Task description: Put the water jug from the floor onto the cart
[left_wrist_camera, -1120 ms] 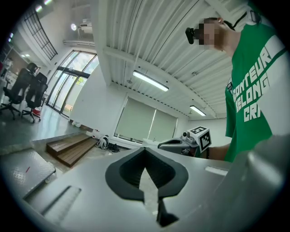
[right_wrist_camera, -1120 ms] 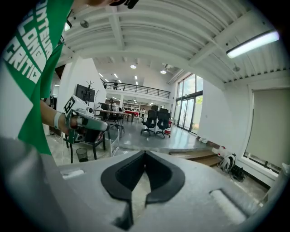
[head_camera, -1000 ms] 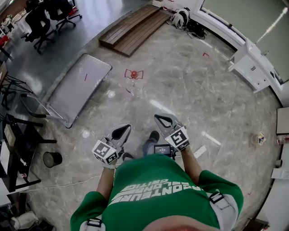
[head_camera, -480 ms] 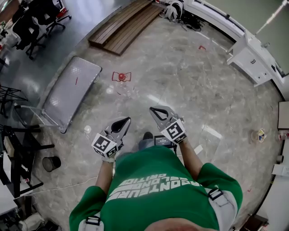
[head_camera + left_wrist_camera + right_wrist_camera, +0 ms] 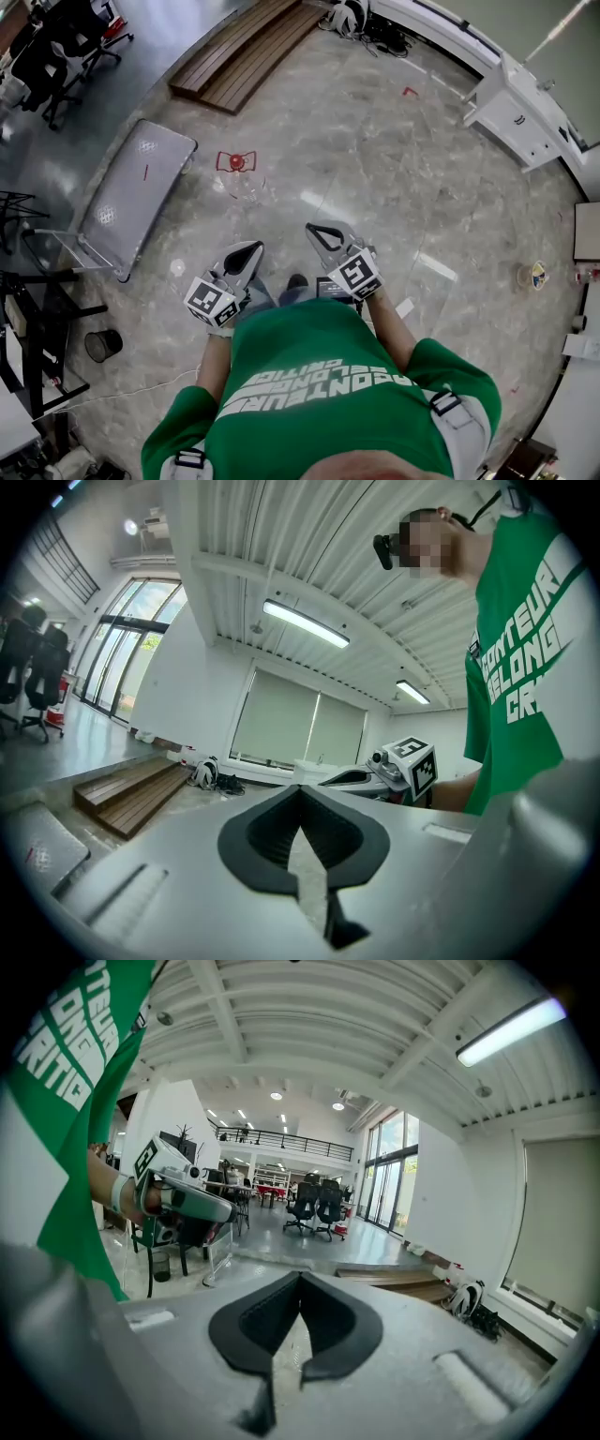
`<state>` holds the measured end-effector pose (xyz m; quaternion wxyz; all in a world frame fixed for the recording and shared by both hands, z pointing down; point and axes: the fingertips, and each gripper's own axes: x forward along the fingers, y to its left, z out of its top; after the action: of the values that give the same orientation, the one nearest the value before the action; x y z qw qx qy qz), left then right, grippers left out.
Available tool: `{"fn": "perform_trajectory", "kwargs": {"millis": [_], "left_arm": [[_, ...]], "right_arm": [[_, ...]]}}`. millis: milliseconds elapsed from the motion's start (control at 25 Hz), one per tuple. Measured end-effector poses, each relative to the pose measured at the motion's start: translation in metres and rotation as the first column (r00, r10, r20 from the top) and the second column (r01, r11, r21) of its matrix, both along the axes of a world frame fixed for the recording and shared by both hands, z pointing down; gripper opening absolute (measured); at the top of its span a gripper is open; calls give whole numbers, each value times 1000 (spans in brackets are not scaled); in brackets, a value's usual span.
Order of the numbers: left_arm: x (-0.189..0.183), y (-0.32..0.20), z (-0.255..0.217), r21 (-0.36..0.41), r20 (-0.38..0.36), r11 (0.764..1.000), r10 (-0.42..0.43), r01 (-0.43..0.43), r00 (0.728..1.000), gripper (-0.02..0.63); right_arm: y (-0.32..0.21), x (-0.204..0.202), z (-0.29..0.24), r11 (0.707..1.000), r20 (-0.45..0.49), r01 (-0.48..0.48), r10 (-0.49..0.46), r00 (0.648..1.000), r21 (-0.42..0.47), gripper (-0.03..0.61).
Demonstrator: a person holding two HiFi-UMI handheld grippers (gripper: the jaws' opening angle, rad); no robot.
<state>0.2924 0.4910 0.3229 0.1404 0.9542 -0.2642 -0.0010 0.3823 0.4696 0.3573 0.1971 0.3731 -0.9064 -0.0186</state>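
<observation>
The water jug, clear with a red cap, stands on the marble floor inside a red tape mark, ahead of me and slightly left. The cart, a flat grey platform with a tube handle, lies left of the jug; its deck also shows at the lower left of the left gripper view as the cart. My left gripper and right gripper are held side by side in front of my chest, both shut and empty, well short of the jug. Each gripper view shows the other gripper beside it.
A wooden platform lies far ahead, with a backpack and cables beyond it. A white cabinet stands at the right, office chairs at the far left. A black bin and dark frames sit at the left.
I have walked forward: both grippers, still shut, are now closer to the jug and the cart, which have slid left and nearer in the head view.
</observation>
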Motion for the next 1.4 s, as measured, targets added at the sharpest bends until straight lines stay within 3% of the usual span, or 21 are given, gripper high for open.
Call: {"fn": "perform_trajectory", "kwargs": {"millis": [360,640,1000,1400], "left_arm": [[10,-18,2,12,-9,1000,7,-7,1000,14],[17,-40,7,14,7,1000,19,-19,1000,14],[-21,-71,15,0,21,1000,1,-1,1000,12],[-80,-153,25,-42,7,999,-27,27,1000,12]], "right_arm": [[-9,13,-8,999,-2,-40,40,999,19,-6],[-22,41,-13,990,25,-141,141,990,0,-6],[-42,4,17,995,-3,-83,83,997,-46,-6],[-128,-52,31,990,18,-74,77,997,-118,-6]]}}
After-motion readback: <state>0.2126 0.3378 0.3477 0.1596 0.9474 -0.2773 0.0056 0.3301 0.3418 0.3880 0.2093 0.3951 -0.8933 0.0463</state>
